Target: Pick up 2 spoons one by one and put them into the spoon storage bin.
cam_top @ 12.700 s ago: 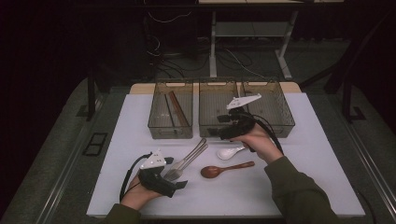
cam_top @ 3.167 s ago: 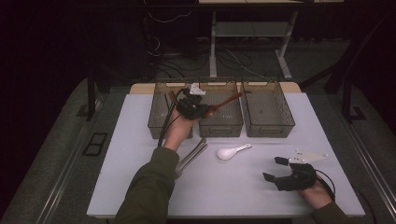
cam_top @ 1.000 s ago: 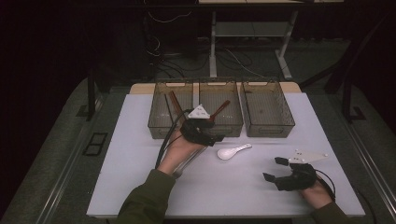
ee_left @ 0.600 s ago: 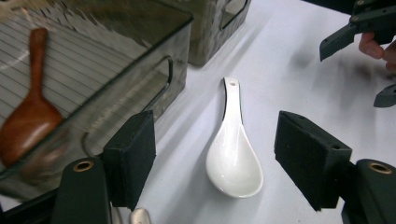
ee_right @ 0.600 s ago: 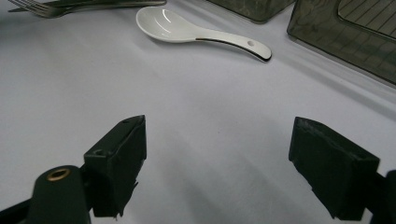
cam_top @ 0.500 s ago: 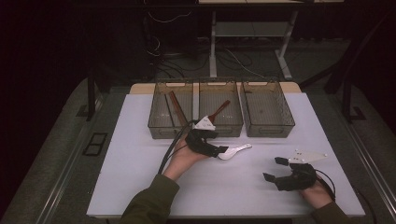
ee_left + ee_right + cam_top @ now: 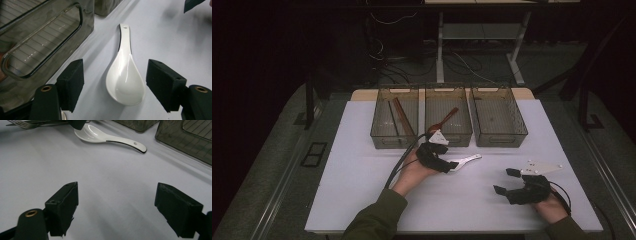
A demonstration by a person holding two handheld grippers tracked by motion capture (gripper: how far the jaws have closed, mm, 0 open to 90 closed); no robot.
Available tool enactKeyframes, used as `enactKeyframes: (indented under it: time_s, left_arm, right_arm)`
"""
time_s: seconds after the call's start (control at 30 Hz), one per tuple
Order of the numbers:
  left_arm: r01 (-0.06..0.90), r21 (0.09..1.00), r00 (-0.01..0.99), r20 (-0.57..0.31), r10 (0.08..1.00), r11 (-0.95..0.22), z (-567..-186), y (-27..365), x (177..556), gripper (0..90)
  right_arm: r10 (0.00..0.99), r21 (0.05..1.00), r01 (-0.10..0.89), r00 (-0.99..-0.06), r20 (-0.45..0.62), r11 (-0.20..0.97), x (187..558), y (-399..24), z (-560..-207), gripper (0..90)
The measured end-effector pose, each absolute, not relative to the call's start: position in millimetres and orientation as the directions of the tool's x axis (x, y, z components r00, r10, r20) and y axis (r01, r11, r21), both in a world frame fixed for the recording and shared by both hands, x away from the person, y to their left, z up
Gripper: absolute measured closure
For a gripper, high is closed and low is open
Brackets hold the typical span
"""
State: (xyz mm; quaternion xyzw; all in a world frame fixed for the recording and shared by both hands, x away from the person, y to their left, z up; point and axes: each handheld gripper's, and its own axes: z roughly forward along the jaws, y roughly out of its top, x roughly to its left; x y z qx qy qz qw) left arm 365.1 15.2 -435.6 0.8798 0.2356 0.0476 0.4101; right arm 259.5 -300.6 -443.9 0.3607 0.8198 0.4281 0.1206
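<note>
A white ceramic spoon (image 7: 126, 80) lies on the white table (image 7: 362, 180) in front of the middle bin, its handle (image 7: 469, 160) pointing right. My left gripper (image 7: 117, 85) hovers low over it, open, one black pad on each side of the spoon's bowl without touching it. In the high view that left gripper (image 7: 451, 166) covers the spoon's bowl. My right gripper (image 7: 505, 181) rests near the table's front right, open, with nothing between its jaws. From the right gripper view (image 7: 125, 207) the spoon (image 7: 107, 136) lies farther off.
Three clear smoked bins stand in a row at the back: the left bin (image 7: 393, 141) holds brown chopsticks (image 7: 401, 114), the middle bin (image 7: 464, 137) a brown wooden spoon (image 7: 446, 119), the right bin (image 7: 502, 140) nothing I can make out. Metal forks (image 7: 25, 123) lie beside the white spoon.
My left hand has come back from the bins and sunk toward the table, ending with its jaws astride the white spoon's bowl. The right gripper has kept still.
</note>
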Motion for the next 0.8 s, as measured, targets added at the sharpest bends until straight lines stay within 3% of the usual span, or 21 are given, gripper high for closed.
enactKeyframes:
  time_s: [0.63,0.8]
  left_arm:
    - [0.378,0.706,0.889,-0.096,0.447,-0.599,-445.7,6.1,362.5,36.0]
    - [0.365,0.695,0.899,-0.088,0.43,-0.62,-447.1,4.3,360.6,41.5]
  right_arm:
    - [0.694,0.788,0.488,-0.711,0.109,0.376,259.4,-300.5,-443.9,18.9]
    - [0.694,0.788,0.487,-0.712,0.108,0.376,259.5,-300.6,-443.9,18.9]
